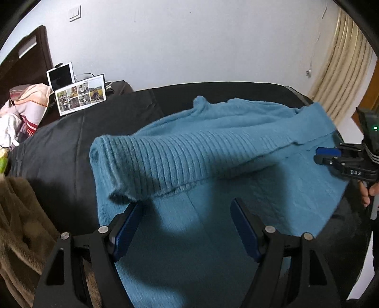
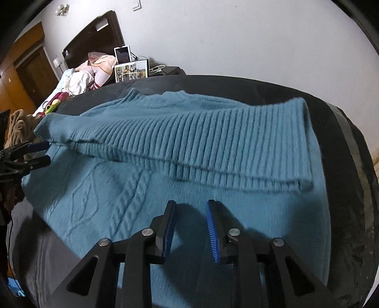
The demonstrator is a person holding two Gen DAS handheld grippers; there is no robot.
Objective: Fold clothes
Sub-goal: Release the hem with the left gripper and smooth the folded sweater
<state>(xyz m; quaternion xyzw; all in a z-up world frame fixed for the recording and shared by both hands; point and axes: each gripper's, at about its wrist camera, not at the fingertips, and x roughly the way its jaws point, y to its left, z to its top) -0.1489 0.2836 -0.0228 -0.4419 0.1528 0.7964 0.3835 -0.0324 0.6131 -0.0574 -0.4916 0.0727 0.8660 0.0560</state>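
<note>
You've got the sweater (image 2: 146,203) flat on the table (image 2: 343,132), ribbed hem doubled over; left gripper (image 1: 187,208) spread wide, right gripper (image 2: 190,208) parted, both empty.

A plain white wall (image 1: 189,47) backs the room, a light switch (image 1: 75,13) fixed high on it and a cream curtain (image 1: 343,71) hanging in folds at its far end. A dark wooden headboard (image 2: 94,35) stands against the wall beside wooden wardrobe doors (image 2: 21,71). A black cloth-covered surface (image 1: 71,147) fills the foreground. At its far edge stand a framed photo collage (image 1: 80,94) and a white tablet (image 1: 60,77), with cables trailing nearby. Pink and white bedding (image 2: 90,71) lies heaped on the bed, and a brown blanket (image 1: 21,225) is bunched close by.
</note>
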